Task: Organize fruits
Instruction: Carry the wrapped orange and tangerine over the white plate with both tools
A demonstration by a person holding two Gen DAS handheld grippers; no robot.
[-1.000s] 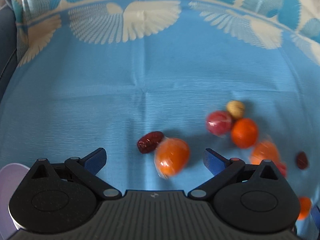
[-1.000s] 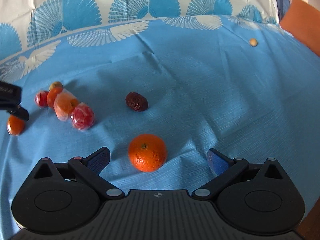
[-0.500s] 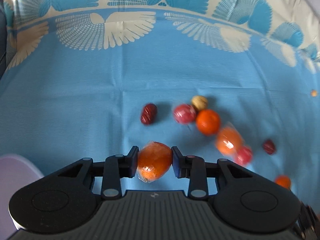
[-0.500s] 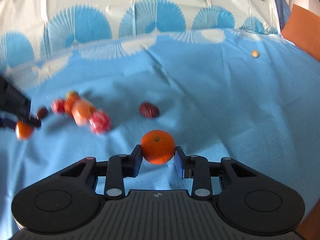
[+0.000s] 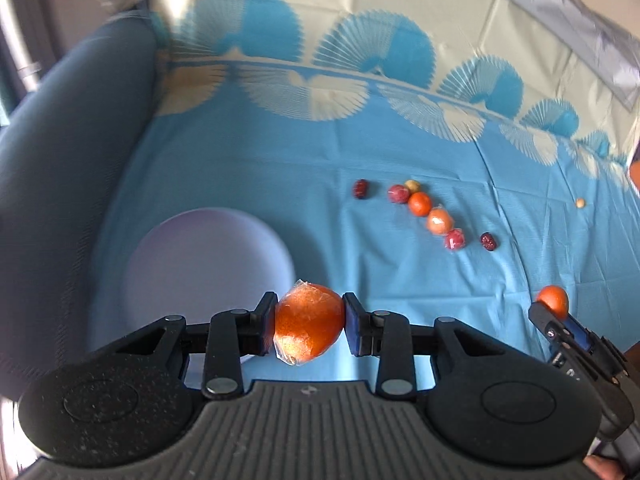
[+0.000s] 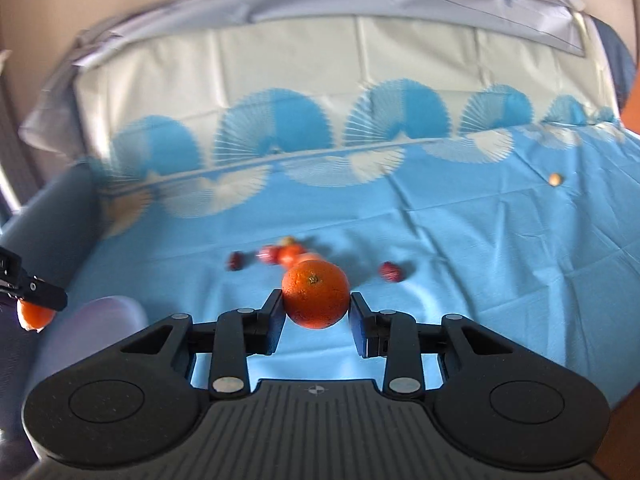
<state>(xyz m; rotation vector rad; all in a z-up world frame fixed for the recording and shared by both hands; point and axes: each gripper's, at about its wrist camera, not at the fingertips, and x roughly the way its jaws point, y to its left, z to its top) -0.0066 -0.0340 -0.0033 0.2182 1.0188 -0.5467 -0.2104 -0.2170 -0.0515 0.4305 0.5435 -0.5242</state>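
Both grippers have just snapped shut and lifted: left gripper (image 5: 309, 330) clamps the wrapped orange (image 5: 308, 330), right gripper (image 6: 317, 314) clamps the bare orange (image 6: 316, 294). Two picks done. The plate (image 5: 200, 248) lies left of centre; loose fruits (image 5: 424, 212) lie upper right.

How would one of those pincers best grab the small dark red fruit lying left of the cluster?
Probably across the dark red fruit's narrow middle, coming down from above. It looks oblong, lies alone on the blue tablecloth, and has bare cloth on both sides for the fingers.
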